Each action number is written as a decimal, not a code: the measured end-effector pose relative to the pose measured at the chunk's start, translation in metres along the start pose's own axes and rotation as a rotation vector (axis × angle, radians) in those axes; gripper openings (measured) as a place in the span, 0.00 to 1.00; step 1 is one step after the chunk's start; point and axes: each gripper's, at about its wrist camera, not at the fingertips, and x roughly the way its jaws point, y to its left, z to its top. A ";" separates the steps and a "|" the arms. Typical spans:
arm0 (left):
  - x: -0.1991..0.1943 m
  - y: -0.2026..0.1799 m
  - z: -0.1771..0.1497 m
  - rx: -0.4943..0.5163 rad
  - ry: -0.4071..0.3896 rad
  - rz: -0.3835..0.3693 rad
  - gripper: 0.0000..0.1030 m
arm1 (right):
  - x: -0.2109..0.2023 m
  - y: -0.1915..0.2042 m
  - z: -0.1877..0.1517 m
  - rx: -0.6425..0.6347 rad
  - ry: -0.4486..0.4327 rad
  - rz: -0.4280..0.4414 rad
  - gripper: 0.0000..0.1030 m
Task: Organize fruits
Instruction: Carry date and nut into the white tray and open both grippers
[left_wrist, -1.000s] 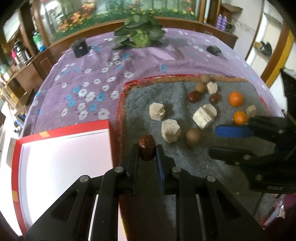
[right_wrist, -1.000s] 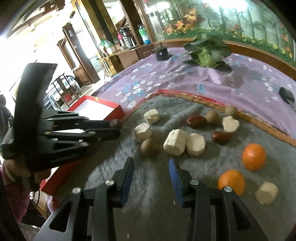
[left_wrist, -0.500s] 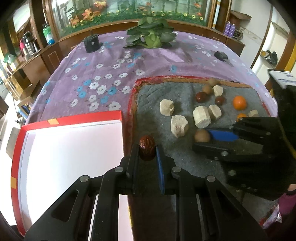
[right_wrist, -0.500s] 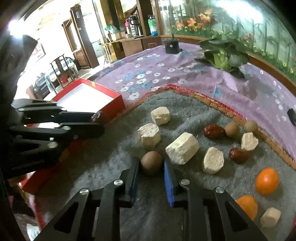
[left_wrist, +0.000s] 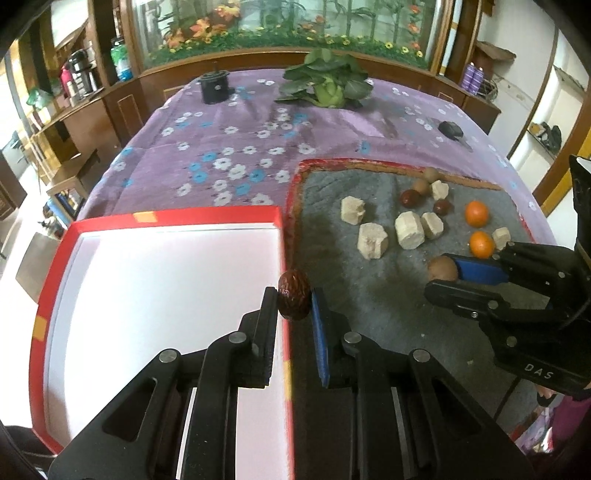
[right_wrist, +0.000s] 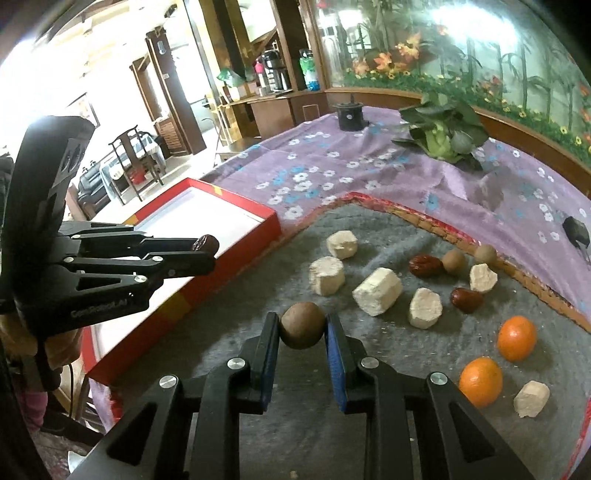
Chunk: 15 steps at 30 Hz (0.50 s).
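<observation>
My left gripper (left_wrist: 294, 297) is shut on a dark red date (left_wrist: 294, 293) and holds it above the right rim of the red box with a white inside (left_wrist: 155, 273). My right gripper (right_wrist: 302, 328) is shut on a round brown fruit (right_wrist: 302, 325) just above the grey mat (right_wrist: 369, 369). On the mat lie two oranges (right_wrist: 516, 338), two more red dates (right_wrist: 424, 266), two small brown fruits (right_wrist: 453, 261) and several pale chunks (right_wrist: 376, 291). The left gripper with its date shows in the right wrist view (right_wrist: 207, 245); the right gripper shows in the left wrist view (left_wrist: 448, 277).
The mat lies on a purple flowered tablecloth (left_wrist: 236, 147). A leafy green vegetable (left_wrist: 327, 86), a black round object (left_wrist: 214, 86) and a small black item (left_wrist: 450, 129) sit at the far side. The red box (right_wrist: 207, 218) overhangs the table's left edge.
My right gripper moved in around the brown fruit and shut on it. My left gripper carried the date left toward the red box, which now fills more of its view.
</observation>
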 end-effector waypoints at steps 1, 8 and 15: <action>-0.003 0.003 -0.002 -0.006 -0.004 0.008 0.16 | -0.001 0.004 0.000 -0.006 -0.003 0.002 0.24; -0.016 0.024 -0.009 -0.039 -0.021 0.054 0.17 | 0.005 0.033 0.010 -0.053 -0.008 0.032 0.24; -0.016 0.049 -0.013 -0.078 -0.016 0.098 0.17 | 0.022 0.061 0.021 -0.104 0.009 0.063 0.23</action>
